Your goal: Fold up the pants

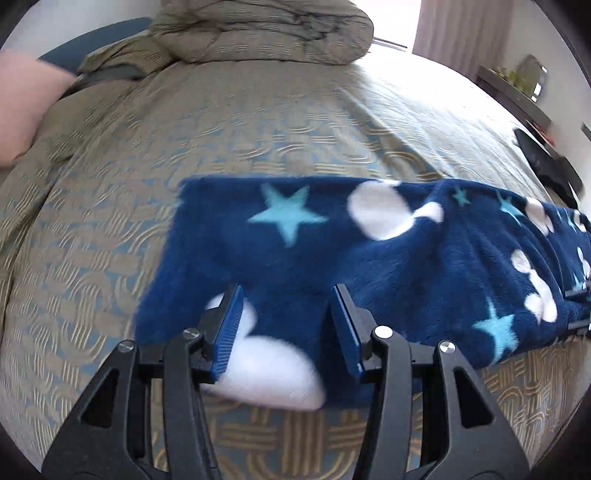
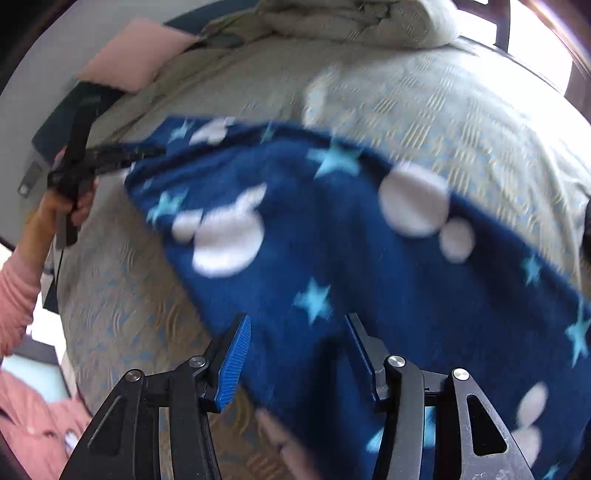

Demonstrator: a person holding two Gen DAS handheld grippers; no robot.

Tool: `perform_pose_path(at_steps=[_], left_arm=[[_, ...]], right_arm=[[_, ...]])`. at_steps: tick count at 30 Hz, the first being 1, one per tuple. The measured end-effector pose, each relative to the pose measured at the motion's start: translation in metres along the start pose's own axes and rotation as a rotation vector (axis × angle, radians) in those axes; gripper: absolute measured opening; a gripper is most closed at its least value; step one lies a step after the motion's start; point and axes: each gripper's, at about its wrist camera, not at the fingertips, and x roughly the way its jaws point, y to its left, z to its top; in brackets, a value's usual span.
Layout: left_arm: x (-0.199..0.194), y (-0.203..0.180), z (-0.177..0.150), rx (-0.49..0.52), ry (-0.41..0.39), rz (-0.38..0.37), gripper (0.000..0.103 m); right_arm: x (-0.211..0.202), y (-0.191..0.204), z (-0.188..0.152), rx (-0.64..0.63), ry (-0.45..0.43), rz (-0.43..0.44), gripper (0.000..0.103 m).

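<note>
1. Jaws of the left gripper (image 1: 286, 328) were seen spread apart, poised over the near edge of the dark blue fleece pants printed with pale blue stars and white mouse-head shapes (image 1: 332, 258); nothing was pinched.
2. Jaws of the right gripper (image 2: 297, 354) were likewise spread wide, with the cloth lying between and beneath them but not clamped.
3. The pants were laid flat as a long band across the bed. They were judged soft, light, limp and thick-piled, unlikely to slip; a hold at a hem corner or along an edge was judged best.
4. The beige quilted bedspread with a woven loop pattern (image 1: 184, 122) gave a wide, yielding surface.
5. Farther off, a bunched olive duvet (image 1: 266, 29), a pink pillow (image 2: 133, 55) and a bright window were seen.
</note>
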Motion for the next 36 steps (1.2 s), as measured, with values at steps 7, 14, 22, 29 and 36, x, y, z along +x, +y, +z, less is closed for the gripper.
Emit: perform_pose_path(at_steps=[7, 14, 22, 29, 36], left_arm=[[-0.044, 0.057, -0.054, -0.303, -0.030, 0.002, 0.074], [-0.013, 0.054, -0.069, -0.474, 0.060, -0.247, 0.074], [0.015, 0.081, -0.053, -0.770, -0.015, -0.443, 0.074], [0.021, 0.083, -0.052, -0.821, -0.022, -0.387, 0.042], [0.015, 0.086, -0.043, -0.760, -0.071, -0.365, 0.020]], right_arm=[[-0.015, 0.011, -0.006, 0.105, -0.072, -0.050, 0.057], [-0.023, 0.045, 0.021, 0.113, -0.128, -0.073, 0.061], [-0.016, 0.066, 0.005, 0.164, -0.140, -0.087, 0.061], [-0.009, 0.061, 0.032, 0.272, -0.191, -0.138, 0.061], [0.046, 0.045, 0.064, 0.493, -0.133, 0.016, 0.061]])
